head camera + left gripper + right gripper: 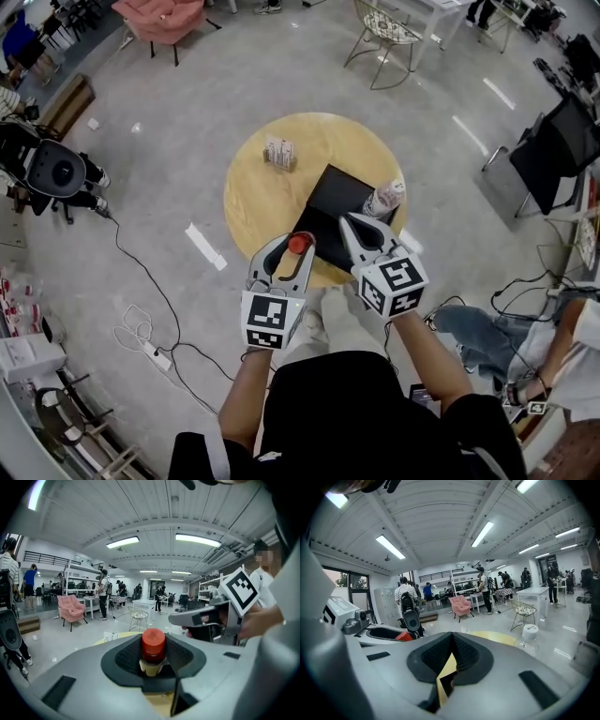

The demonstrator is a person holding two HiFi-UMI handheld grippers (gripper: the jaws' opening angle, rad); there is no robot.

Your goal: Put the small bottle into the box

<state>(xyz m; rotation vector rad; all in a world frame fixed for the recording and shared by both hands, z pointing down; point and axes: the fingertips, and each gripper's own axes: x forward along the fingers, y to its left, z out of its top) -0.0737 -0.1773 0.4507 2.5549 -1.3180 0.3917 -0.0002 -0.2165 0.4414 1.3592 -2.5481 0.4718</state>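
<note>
Grippers, two, hand-held, each with a marker cube, side by side at the near edge of a round table.

1. Left gripper (pixel 296 251): fingers pinch the small bottle (pixel 153 645) just below its red cap. The bottle stands upright between the ribbed black pads. From above it sits over the near left edge of the box.
2. Right gripper (pixel 356 225): fingers pressed together, nothing between them. It is just right of the left one and over the box's near right side.
3. Box (pixel 333 199): black, flat and square-cornered, on the right half of the table, turned corner-on to the person.
4. Clear bottle (pixel 382 200): white cap, beside the box's right edge, close to the right gripper's tips.
5. Carton (pixel 279 152): small and pale, on the table's far left part, apart from the box.
6. Table (pixel 251 202): pale wood top, on a grey floor.
7. Cable (pixel 150 291): black, on the floor to the left.
8. Pink armchair (pixel 161 19) and wire chair (pixel 384 33): farthest back.
</note>
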